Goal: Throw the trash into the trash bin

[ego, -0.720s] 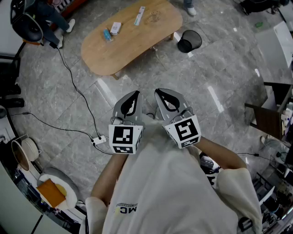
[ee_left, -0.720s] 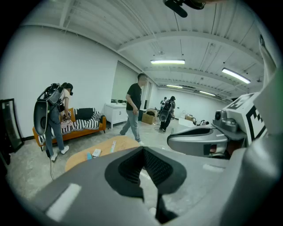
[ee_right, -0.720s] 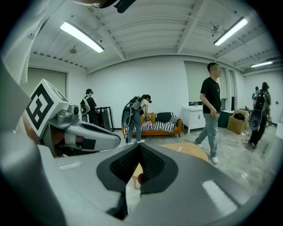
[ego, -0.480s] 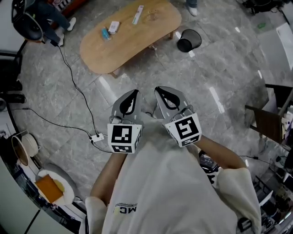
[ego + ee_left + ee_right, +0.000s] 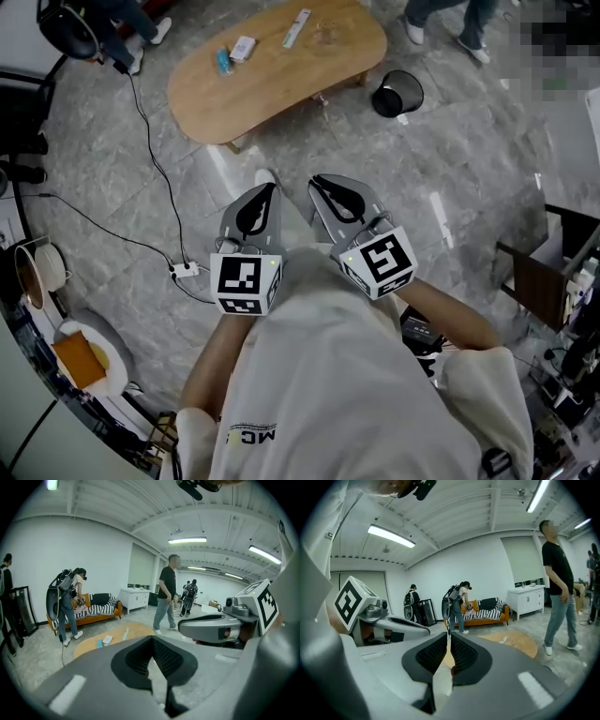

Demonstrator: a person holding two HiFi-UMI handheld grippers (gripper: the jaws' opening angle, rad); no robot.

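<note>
1. Legs (image 5: 433,13) have come in beyond the trash bin (image 5: 397,94).
2. My left tongs (image 5: 271,190) and right tongs (image 5: 317,181) are pressed together, empty.
3. Trash (image 5: 243,48) lies on the worktop (image 5: 281,89) well ahead, leftward; left tongs nearer.

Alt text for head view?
A person in a white shirt holds the left gripper and right gripper side by side, both shut and empty, over a grey floor. Ahead stand an oval wooden table bearing small items and a black bin beside it.
</note>
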